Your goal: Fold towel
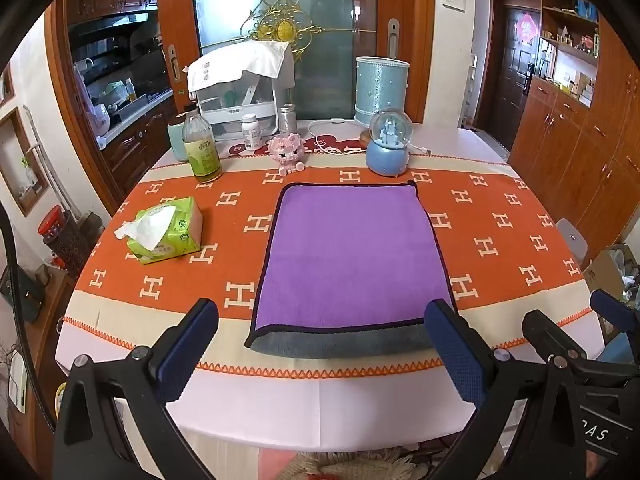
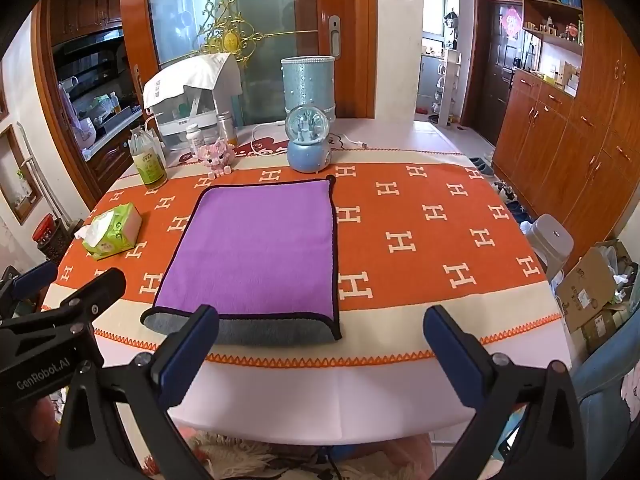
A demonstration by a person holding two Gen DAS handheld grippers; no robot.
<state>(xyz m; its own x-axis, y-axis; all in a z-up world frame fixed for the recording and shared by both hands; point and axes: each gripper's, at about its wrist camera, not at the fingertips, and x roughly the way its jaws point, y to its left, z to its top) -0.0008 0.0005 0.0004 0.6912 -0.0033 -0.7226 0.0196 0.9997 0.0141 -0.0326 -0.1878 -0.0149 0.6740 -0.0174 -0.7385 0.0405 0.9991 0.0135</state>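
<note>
A purple towel [image 1: 352,252] with a dark border lies flat on the orange tablecloth, folded over so a grey strip of its underside [image 1: 340,344] shows along the near edge. It also shows in the right wrist view [image 2: 256,248]. My left gripper [image 1: 320,344] is open and empty, held above the table's near edge in front of the towel. My right gripper [image 2: 320,348] is open and empty, just right of the towel's near right corner. Each gripper shows at the edge of the other's view.
A green tissue pack [image 1: 166,230] lies left of the towel. Behind it stand a green bottle [image 1: 201,148], a pink toy pig [image 1: 286,152], a blue snow globe [image 1: 389,142], a blue cylinder [image 1: 381,90] and a covered white appliance [image 1: 240,88]. A stool [image 2: 550,240] stands right of the table.
</note>
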